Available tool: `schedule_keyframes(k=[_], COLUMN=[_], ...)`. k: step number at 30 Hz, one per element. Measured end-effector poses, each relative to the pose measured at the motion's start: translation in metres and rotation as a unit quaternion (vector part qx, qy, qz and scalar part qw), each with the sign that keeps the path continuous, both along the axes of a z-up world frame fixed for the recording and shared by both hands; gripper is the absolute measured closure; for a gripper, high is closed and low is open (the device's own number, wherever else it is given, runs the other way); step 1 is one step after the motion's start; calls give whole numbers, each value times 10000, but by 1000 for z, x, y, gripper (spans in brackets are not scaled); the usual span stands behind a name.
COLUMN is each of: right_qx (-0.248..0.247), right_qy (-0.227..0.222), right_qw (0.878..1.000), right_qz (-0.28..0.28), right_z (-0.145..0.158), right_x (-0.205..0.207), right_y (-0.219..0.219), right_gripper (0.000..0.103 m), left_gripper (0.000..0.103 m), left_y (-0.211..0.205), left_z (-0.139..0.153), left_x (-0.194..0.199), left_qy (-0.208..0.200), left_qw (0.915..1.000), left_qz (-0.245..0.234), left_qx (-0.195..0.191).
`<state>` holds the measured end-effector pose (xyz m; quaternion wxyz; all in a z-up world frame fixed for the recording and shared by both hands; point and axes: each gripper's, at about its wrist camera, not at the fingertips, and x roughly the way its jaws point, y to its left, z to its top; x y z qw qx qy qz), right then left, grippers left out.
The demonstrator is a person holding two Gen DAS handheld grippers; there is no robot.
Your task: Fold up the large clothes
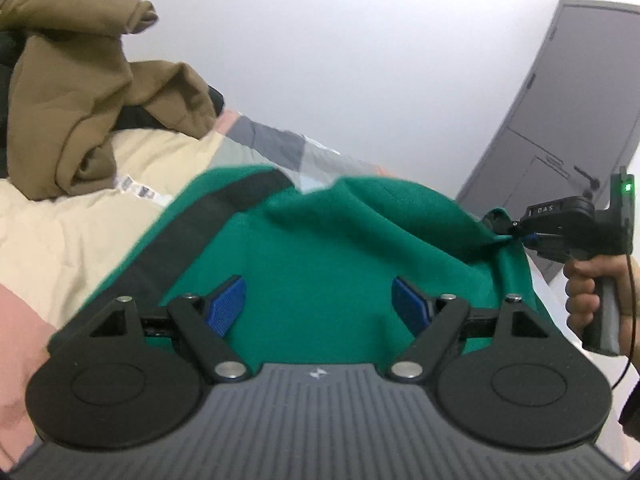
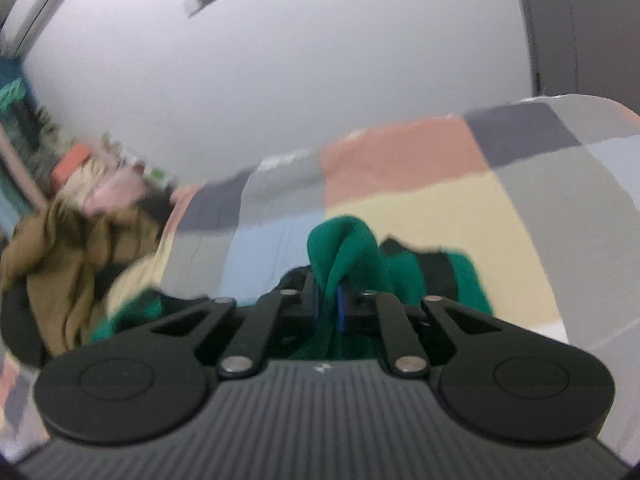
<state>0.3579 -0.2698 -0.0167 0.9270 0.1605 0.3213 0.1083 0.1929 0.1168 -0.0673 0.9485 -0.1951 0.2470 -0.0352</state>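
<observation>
We note a bed (image 2: 420, 184) covered by a patchwork quilt, with a brown jacket (image 1: 76, 92) heaped at its far left. A green garment (image 1: 320, 248) with a dark stripe lies spread over the quilt, one edge lifted. Our left tongs (image 1: 320, 304) stand wide apart above the green cloth, gripping nothing. Our right tongs (image 2: 328, 302) are closed on a bunched fold of the green garment (image 2: 344, 248).

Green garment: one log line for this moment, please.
green garment | right gripper clamped on edge | left gripper open | quilt
</observation>
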Motion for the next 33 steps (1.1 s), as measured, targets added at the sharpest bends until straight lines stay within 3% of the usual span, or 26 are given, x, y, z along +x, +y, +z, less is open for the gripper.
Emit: schedule_keyframes(k=[4,7,10,14,18,23,27,33], right_qx=[243,325,-42,-375,-430,-226,-347,-188], right_qy=[335,199,154,549,847,924,847,499], right_qw=[9987,9979,9971,9937,9919,9935,9943,9982], right_qz=[-290,-515,-751,-906,-838,-629,-546,-276], right_z=[-12,-19,-30,-62,-94,-93,-78,-46], right_x=[39,59,83,116,128,124,103,38], right_y=[1,4,9,20,22,13,9,-11], right_gripper=[94,94,94,94,90,81,44,43], left_gripper=[20,20,20,20,20,20,20,20], left_y=[11,19,17,7,8,16,22,22], left_z=[-1,-2,-3,-8,-16,-23,-23,-13], left_x=[8,13,18,25,33,40,38,26], left_qy=[-57,-168,-273,-333,-286,-139,-92,-298], left_qw=[9996,9992,9986,9976,9985,9994,9997,9995], left_qz=[270,373,394,268,182,208,233,68], left_qx=[-5,-44,206,536,427,229,33,-76])
